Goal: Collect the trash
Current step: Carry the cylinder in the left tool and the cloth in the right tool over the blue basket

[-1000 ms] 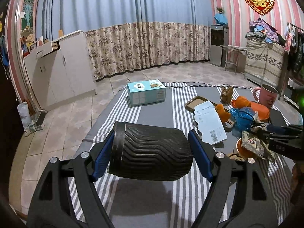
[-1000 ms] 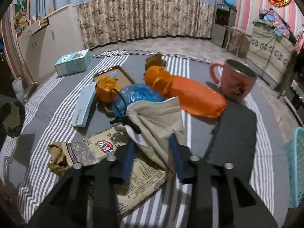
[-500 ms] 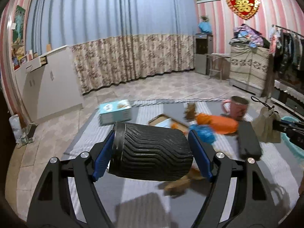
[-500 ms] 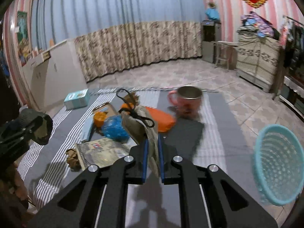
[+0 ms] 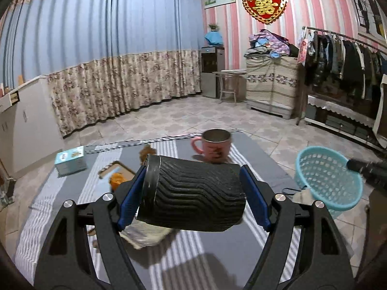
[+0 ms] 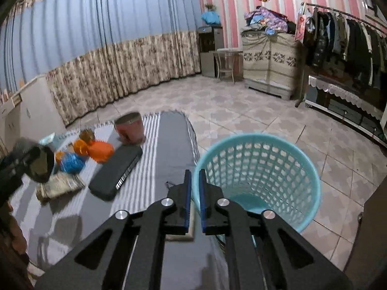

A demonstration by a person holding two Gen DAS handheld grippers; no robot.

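Note:
My left gripper (image 5: 193,194) is shut on a black ribbed paper cup (image 5: 193,193), held sideways above the striped table (image 5: 217,253). My right gripper (image 6: 194,193) is nearly shut beside the rim of the light blue basket (image 6: 261,166), at the table's right edge. A beige bag (image 6: 191,222) hangs below its fingers and shows only in part; whether the jaws still grip it is unclear. Trash lies on the table: orange wrappers (image 6: 100,149), a blue wrapper (image 6: 71,162), a printed packet (image 6: 60,187). The basket also shows in the left wrist view (image 5: 326,178).
A pink mug (image 5: 215,146) stands at the table's far end. A black flat case (image 6: 116,171) lies mid-table. A light blue box (image 5: 70,160) sits at the far left. Tiled floor surrounds the table; a clothes rack (image 5: 343,55) stands at right.
My right gripper carried the beige bag from the trash pile rightwards to the basket's rim. My left gripper swung right with the black cup still in it.

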